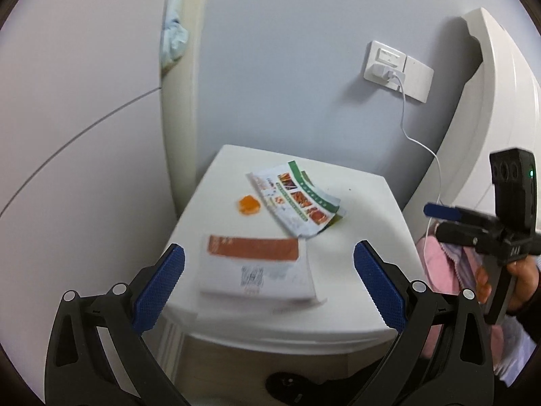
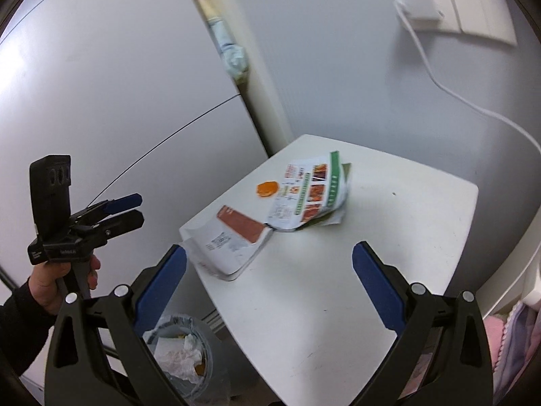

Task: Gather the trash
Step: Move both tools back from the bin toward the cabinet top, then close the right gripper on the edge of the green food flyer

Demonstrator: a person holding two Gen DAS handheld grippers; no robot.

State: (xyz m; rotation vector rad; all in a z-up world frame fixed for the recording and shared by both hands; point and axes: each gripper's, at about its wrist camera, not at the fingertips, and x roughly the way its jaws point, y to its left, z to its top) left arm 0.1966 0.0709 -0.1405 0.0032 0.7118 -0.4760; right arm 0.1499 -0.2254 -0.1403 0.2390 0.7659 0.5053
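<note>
Smooth white table (image 1: 365,209), glossy crumpled leaflet (image 1: 297,199)

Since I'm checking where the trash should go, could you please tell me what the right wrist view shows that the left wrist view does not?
Only the right wrist view shows the lined trash bin on the floor beside the white table, already holding crumpled tissue, and the left claw seen from outside.

Only the left wrist view shows the white headboard and the right claw from outside.

Both show the orange peel, the colourful food leaflet and the orange-banded envelope on the table, plus the wall charger.
</note>
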